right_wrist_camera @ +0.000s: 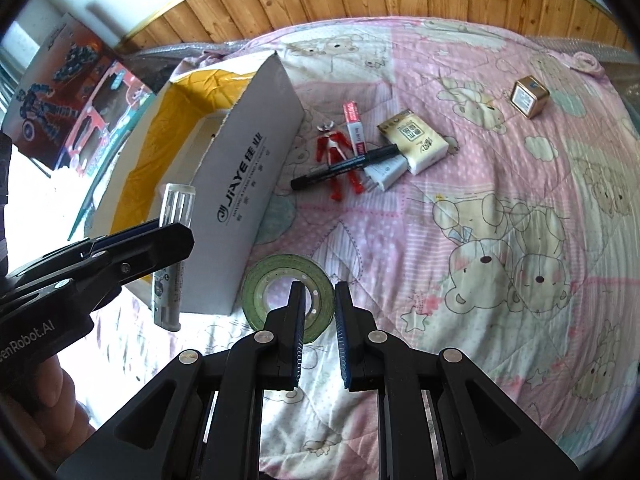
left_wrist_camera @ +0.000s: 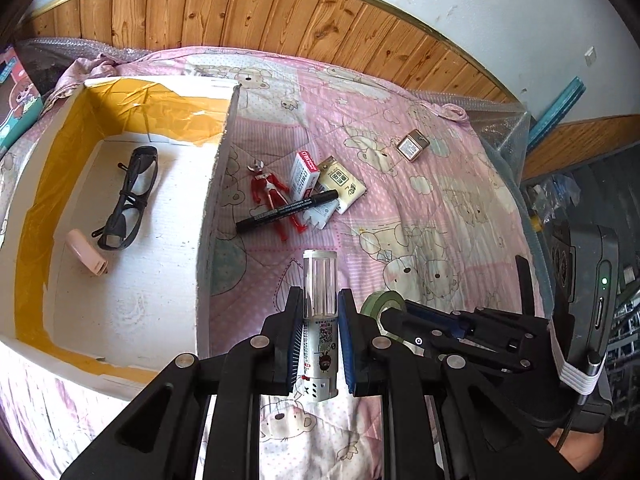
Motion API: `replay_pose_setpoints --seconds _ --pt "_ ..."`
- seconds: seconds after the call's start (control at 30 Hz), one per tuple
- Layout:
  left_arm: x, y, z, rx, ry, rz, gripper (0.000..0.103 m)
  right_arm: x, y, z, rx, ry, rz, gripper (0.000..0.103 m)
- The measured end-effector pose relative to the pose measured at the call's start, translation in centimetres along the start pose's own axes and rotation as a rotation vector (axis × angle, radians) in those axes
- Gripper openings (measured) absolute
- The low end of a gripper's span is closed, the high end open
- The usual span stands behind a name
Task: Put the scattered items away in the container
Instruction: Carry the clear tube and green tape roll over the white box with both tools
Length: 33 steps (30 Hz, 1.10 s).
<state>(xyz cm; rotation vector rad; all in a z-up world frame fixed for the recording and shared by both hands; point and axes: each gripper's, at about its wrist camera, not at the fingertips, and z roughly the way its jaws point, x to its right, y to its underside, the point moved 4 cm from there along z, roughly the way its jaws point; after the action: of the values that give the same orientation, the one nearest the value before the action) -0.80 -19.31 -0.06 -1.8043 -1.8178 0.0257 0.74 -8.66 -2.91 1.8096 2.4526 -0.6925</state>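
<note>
My left gripper (left_wrist_camera: 320,294) is shut on a white tube with a clear cap (left_wrist_camera: 319,312), held upright just right of the open white cardboard box (left_wrist_camera: 216,160). In the right wrist view the same tube (right_wrist_camera: 176,216) stands beside the box wall (right_wrist_camera: 248,168). Black glasses (left_wrist_camera: 128,196) and a pink case (left_wrist_camera: 90,254) lie inside the box. My right gripper (right_wrist_camera: 319,286) is open, its fingers either side of the right rim of a green tape roll (right_wrist_camera: 260,280). A red figure (right_wrist_camera: 336,160), black marker (right_wrist_camera: 348,164), tissue pack (right_wrist_camera: 416,140) and gold cube (right_wrist_camera: 528,96) lie on the quilt.
A small red-and-white carton (left_wrist_camera: 305,176) and a white charger (left_wrist_camera: 320,216) lie with the pile. Toy boxes (right_wrist_camera: 80,92) stand beyond the cardboard box at the left. A wood-panelled wall (left_wrist_camera: 280,12) backs the bed. Bubble wrap (left_wrist_camera: 500,120) marks the bed's right edge.
</note>
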Motion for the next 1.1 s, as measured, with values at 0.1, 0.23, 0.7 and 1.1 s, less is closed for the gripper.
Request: replay_pose_setpoints --seconds 0.1,0.23,0.7,1.1 --pt "-0.9 0.2 -1.2 0.019 0.000 -0.017 0.018 -1.5 -0.2 -0.3 0.006 -0.010 -0.028 0.015" --pt "-2.0 0.5 -2.7 0.042 0.003 -0.038 0.018 -3.3 -0.3 -0.7 0.009 -0.021 -0.062 0.015" --pt "-4.9 0.6 -8.3 0.130 0.066 -0.110 0.018 -7.8 -1.5 -3.2 0.033 -0.008 -0.171 0.015" --pt "-7.5 0.6 -12.0 0.173 0.075 -0.132 0.018 -13.7 -3.1 -6.2 0.109 -0.033 -0.293 0.015"
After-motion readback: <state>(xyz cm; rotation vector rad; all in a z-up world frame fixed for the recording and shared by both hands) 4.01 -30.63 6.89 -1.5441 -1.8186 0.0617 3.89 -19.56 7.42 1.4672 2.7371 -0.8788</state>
